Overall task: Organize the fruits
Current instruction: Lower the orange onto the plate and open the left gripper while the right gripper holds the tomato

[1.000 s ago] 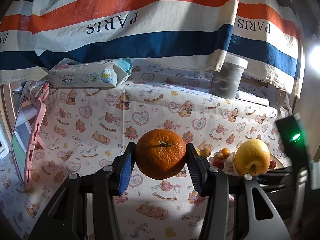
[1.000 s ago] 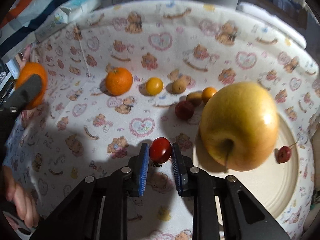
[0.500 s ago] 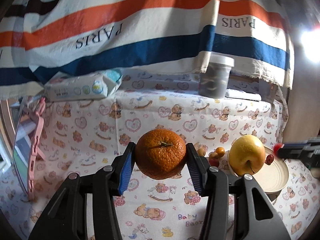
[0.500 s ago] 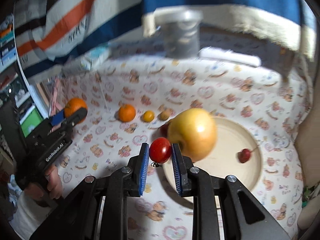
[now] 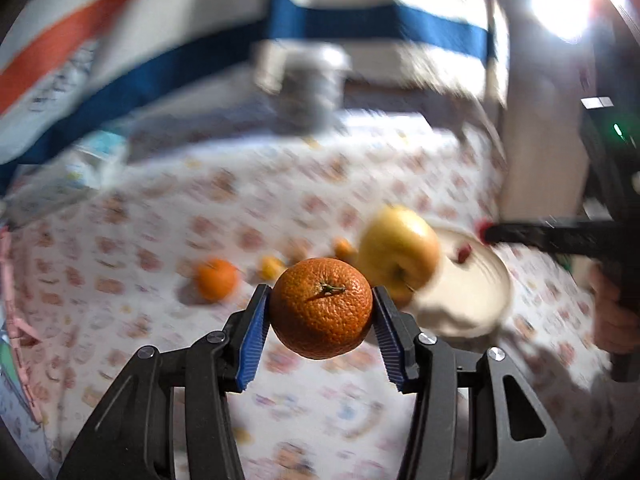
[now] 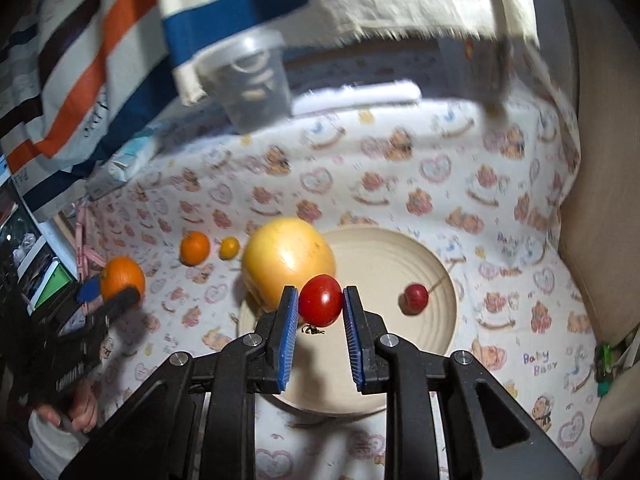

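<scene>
My left gripper (image 5: 320, 312) is shut on a large orange (image 5: 321, 307) and holds it above the table, left of the cream plate (image 5: 472, 296). My right gripper (image 6: 320, 304) is shut on a red cherry tomato (image 6: 320, 300) and holds it over the plate (image 6: 400, 264). A big yellow apple (image 6: 289, 261) sits on the plate's left side, and a small red fruit with a stem (image 6: 415, 297) lies in the plate. The left gripper with its orange (image 6: 121, 278) also shows in the right wrist view. The right gripper (image 5: 486, 232) shows in the left wrist view.
A smaller orange (image 6: 194, 248) and a small yellow-orange fruit (image 6: 229, 248) lie on the bear-print cloth (image 6: 400, 168) left of the plate. A lidded plastic tub (image 6: 252, 80) and a wipes pack (image 6: 128, 160) stand at the back under a striped towel. A pink frame (image 5: 12, 320) stands at the left edge.
Both grippers have swung toward the plate. The tomato has moved from beside the plate to over it. The left wrist view has turned right, and the loose orange has come into its view.
</scene>
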